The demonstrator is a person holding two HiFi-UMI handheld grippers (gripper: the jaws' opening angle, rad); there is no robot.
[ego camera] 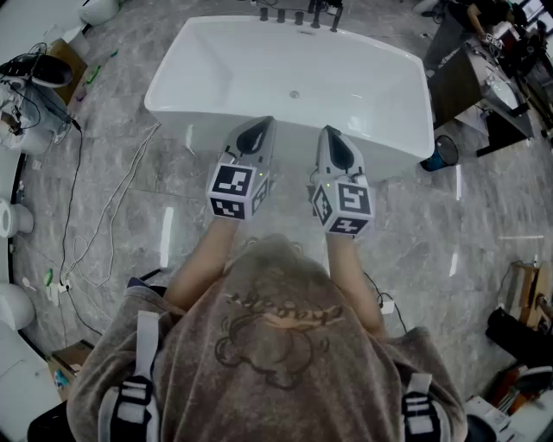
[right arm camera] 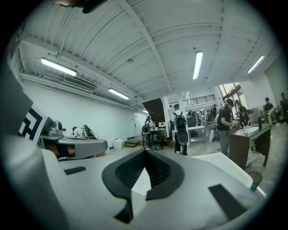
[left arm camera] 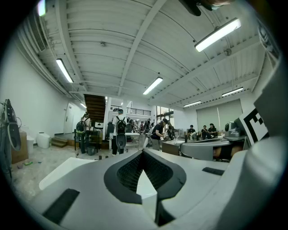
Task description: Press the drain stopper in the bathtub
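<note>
The white bathtub [ego camera: 169, 93] stands on the grey marble floor ahead of me in the head view. Its small round drain stopper [ego camera: 295, 94] sits in the middle of the tub floor. My left gripper [ego camera: 257, 130] and right gripper [ego camera: 333, 140] hang side by side over the tub's near rim, well short of the stopper and touching nothing. Each is shut, pads meeting at the tip with nothing between them. The left gripper [left arm camera: 143, 152] and right gripper [right arm camera: 145, 152] look level across the room in their own views, where the stopper is not in sight.
Dark taps [ego camera: 298, 15] line the tub's far end. Cables [ego camera: 104, 216] trail over the floor at left, near white fixtures [ego camera: 10, 217]. A dark bin [ego camera: 445, 152] and desks [ego camera: 488, 82] stand right of the tub. People [left arm camera: 118, 131] stand far off.
</note>
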